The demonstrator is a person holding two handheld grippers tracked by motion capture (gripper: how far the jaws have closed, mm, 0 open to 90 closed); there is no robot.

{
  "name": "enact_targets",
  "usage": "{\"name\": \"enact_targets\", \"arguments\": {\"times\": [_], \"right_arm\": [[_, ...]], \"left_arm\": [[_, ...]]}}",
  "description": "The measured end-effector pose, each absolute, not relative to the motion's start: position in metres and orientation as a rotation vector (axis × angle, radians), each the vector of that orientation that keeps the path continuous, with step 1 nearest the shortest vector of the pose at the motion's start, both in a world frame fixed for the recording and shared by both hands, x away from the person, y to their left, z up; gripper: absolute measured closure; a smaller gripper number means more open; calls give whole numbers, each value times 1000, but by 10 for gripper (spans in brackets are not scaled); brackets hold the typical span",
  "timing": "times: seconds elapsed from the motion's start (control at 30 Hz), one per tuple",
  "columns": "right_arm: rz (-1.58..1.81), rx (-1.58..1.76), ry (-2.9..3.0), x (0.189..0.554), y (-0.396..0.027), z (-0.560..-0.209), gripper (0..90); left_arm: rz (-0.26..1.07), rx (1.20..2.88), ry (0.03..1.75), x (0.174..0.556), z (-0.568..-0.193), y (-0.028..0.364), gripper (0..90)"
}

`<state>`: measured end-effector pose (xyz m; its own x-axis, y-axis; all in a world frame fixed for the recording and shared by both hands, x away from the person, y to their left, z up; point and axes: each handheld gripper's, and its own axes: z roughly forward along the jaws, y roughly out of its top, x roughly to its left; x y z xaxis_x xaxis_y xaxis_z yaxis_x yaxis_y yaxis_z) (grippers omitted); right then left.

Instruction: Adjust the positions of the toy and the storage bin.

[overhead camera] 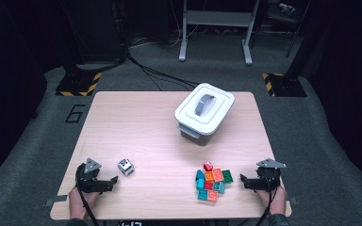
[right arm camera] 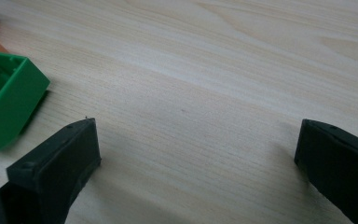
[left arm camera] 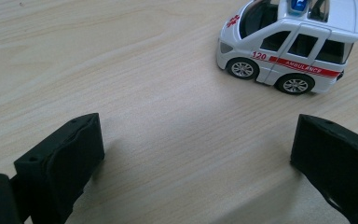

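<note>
A pale wood-grain desk (overhead camera: 136, 127) with rounded corners stands on grey carpet. A white lidded box (overhead camera: 204, 112) with a grey handle sits toward its far right. A small white toy ambulance (overhead camera: 126, 166) rests near the front left. A cluster of red, orange, teal and green building bricks (overhead camera: 212, 181) lies near the front right.

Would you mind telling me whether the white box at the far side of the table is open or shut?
Shut. The white box has its lid seated flat on top, grey handle folded down; nothing of its inside shows.
</note>
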<state>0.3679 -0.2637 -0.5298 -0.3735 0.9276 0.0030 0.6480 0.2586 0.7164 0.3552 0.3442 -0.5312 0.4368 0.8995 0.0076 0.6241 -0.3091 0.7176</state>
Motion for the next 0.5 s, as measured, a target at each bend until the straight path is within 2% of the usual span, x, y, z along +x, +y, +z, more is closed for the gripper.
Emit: {"name": "enact_targets", "arguments": {"times": [0.5], "right_arm": [[895, 1439, 2103, 368, -264, -530, 0]], "left_arm": [[539, 2059, 1258, 356, -532, 343, 1]]}}
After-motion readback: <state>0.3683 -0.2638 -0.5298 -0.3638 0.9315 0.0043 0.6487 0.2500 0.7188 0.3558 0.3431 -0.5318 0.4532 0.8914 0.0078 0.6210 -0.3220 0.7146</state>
